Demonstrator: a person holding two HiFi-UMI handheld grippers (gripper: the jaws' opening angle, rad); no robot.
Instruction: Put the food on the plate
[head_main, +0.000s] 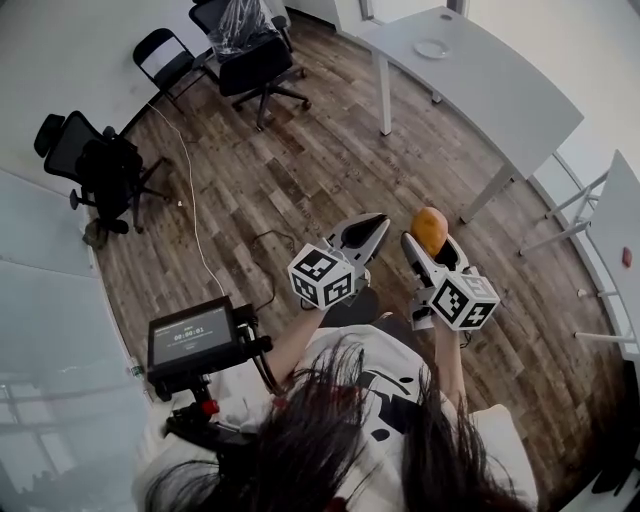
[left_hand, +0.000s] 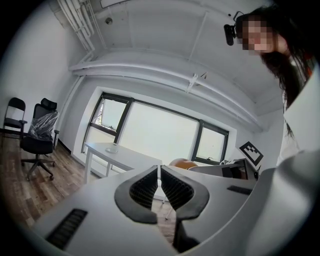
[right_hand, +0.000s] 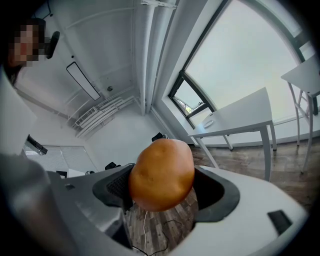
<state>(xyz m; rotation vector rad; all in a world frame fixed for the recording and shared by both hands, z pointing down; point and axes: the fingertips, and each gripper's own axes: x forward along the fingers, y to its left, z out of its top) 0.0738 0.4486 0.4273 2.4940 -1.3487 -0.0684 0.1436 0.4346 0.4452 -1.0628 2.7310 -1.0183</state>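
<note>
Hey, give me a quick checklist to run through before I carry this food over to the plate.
1. Grasp: the round orange-brown food sits clamped in the right gripper: ok.
2. Grip secure enough for walking: cannot tell; much of the food sticks out past the pads.
3. The left gripper is shut and empty: ok.
4. The plate is in sight on the white table: ok.
5. Plate empty: cannot tell, too far.
6. The wood floor toward the table: ok, though a white cable lies to your left.
</note>
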